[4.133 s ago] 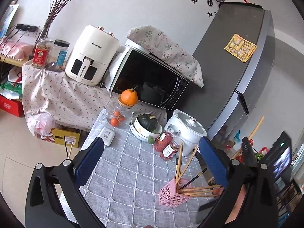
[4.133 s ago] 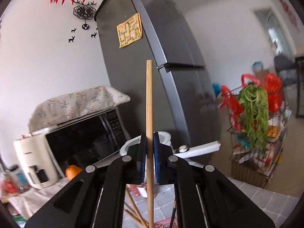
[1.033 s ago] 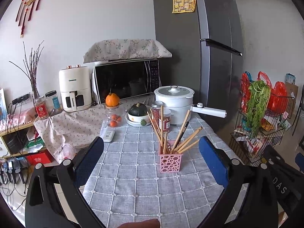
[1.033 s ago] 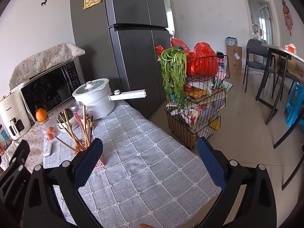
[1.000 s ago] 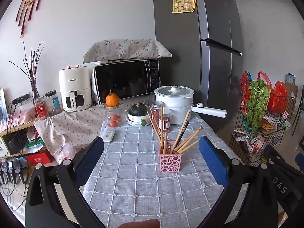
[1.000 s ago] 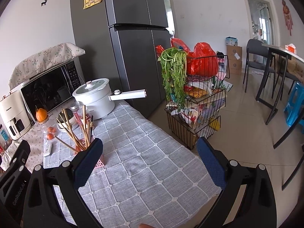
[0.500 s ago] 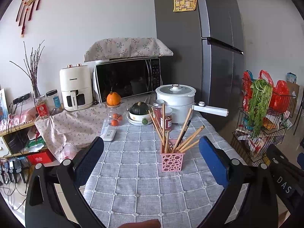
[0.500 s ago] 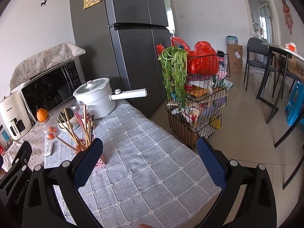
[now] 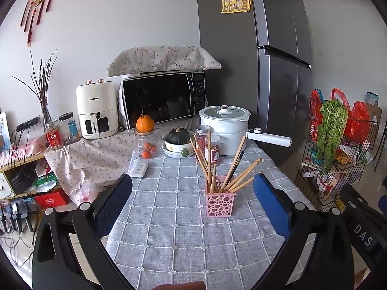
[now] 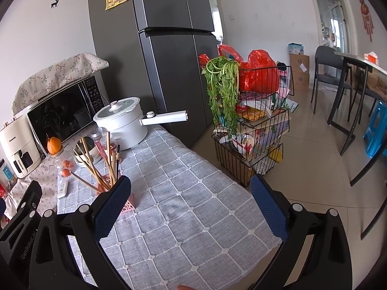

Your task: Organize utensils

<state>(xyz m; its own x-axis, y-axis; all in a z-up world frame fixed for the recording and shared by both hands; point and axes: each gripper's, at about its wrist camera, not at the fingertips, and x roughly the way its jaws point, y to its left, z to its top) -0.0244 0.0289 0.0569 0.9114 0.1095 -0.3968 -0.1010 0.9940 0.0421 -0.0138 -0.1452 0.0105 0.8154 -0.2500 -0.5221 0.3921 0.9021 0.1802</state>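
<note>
A pink perforated holder (image 9: 220,204) stands upright on the grey checked tablecloth (image 9: 169,229), with several wooden chopsticks (image 9: 241,177) and one dark one fanned out of it. My left gripper (image 9: 192,204) hangs in front of it, open and holding nothing. In the right wrist view the chopsticks (image 10: 96,166) rise at the left, and the holder (image 10: 128,206) is mostly hidden behind my left finger. My right gripper (image 10: 191,207) is open over the cloth (image 10: 183,193), empty.
Behind the holder stand a white pot (image 9: 225,126) with a long handle, spice jars (image 9: 212,148), a bowl with a green squash (image 9: 180,142), an orange on a jar (image 9: 145,133), a microwave (image 9: 164,96) and an air fryer (image 9: 96,110). A wire rack (image 10: 251,130) stands right of the table.
4.1 s ago my right gripper was shut on a wooden chopstick; it is now open and empty. Both grippers have pulled back from the holder, which stands full of chopsticks.
</note>
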